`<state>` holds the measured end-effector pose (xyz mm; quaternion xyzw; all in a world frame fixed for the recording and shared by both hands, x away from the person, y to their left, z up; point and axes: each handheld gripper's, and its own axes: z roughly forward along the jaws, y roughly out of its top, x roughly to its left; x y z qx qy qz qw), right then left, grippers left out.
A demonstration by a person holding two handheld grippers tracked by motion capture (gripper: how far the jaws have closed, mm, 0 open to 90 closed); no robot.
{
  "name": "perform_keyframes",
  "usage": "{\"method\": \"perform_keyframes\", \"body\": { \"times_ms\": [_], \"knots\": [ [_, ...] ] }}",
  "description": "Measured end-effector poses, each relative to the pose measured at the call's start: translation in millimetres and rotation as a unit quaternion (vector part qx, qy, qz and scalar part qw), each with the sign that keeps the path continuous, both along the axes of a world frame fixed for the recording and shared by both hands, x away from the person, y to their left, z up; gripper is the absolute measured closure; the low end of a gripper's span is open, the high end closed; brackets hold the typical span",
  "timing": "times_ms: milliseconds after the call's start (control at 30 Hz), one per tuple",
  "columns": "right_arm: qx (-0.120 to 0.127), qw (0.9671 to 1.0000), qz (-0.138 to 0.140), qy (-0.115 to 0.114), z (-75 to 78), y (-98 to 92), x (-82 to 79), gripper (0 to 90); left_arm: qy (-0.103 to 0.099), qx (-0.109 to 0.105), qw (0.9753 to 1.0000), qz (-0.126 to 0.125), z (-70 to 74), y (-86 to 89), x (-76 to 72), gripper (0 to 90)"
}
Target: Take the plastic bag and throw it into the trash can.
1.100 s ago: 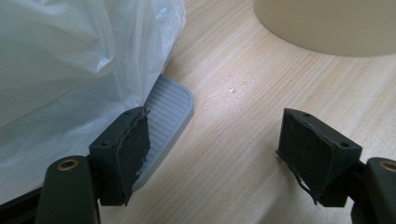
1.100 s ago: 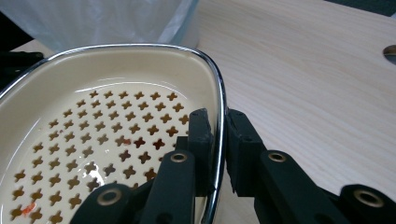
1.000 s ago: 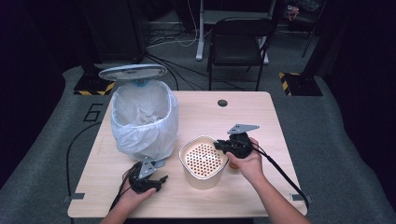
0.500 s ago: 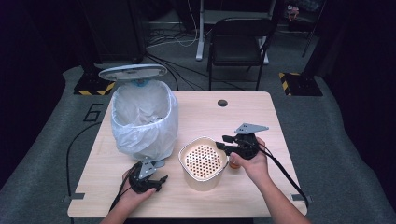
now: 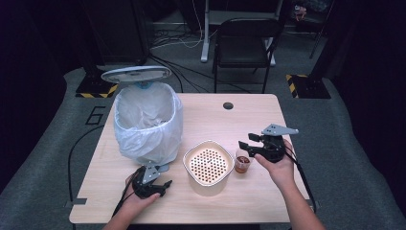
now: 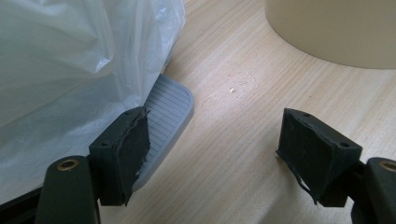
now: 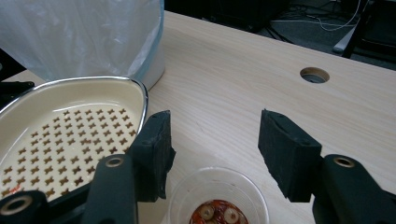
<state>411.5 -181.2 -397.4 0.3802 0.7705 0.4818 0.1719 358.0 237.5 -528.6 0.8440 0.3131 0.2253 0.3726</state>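
Below the spread jaws of right gripper (image 7: 212, 156), newly drawn back, plastic cup (image 7: 218, 198) stands released; left gripper (image 6: 212, 151) open, idle.

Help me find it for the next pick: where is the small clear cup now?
In the high view the small clear cup stands right of the cream strainer pot, just below the open right tool.

Bin (image 5: 148, 122) and strainer pot (image 5: 208, 165) crowding cup (image 5: 242, 161)
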Motion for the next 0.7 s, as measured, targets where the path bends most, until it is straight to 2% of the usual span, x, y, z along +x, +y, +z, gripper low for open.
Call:
{"method": "perform_keyframes", "body": {
  "times_ms": [33,233,333,467,533,700],
  "knots": [
    [-0.003,1.0000,-0.005,-0.001,-1.7,-3.0,-0.8,41.4,-0.003,0.000,1.0000,0.002,-0.3,-0.3,0.0,24.7],
    [-0.019,0.9998,-0.011,-0.002,-11.2,-13.4,-5.5,41.1,0.000,0.000,1.0000,0.000,0.0,-0.1,0.0,24.6],
    [-0.014,0.9998,-0.011,-0.004,-16.5,-17.4,-8.0,39.4,0.001,0.000,1.0000,-0.001,0.1,0.1,0.1,24.6],
    [-0.013,0.9998,-0.010,-0.006,-24.9,-22.3,-11.0,34.3,0.000,0.000,1.0000,0.000,0.0,0.1,0.0,24.6],
    [-0.014,0.9998,-0.016,0.000,-29.2,-24.4,-12.5,28.7,0.000,0.000,1.0000,0.000,0.0,0.0,0.1,24.6],
    [-0.016,0.9997,-0.016,-0.008,-38.9,-26.0,-17.3,20.5,0.000,0.000,1.0000,0.000,0.1,0.0,0.0,24.6]
  ]
}}
